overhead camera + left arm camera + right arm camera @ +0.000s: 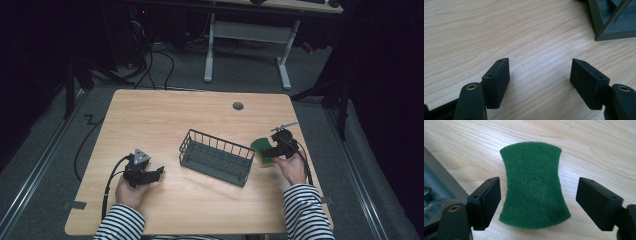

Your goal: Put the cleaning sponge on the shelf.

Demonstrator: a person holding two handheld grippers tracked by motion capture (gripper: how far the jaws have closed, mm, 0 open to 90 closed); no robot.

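Hand-held gripper [537, 202] jaws astride green sponge [534, 186]

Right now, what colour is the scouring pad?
Dark green scouring pad; the right gripper view shows it best.

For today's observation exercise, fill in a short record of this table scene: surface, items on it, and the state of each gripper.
Surface: wooden table
Item 1: grey wire basket, near the table's middle, nothing visible in it
Item 2: green scouring pad, flat on the table, just right of the basket
Right gripper: open, jaws either side of the pad, not touching it
Left gripper: open, jaws apart over bare wood, left of the basket
Person: striped sleeves, one gripper in each hand
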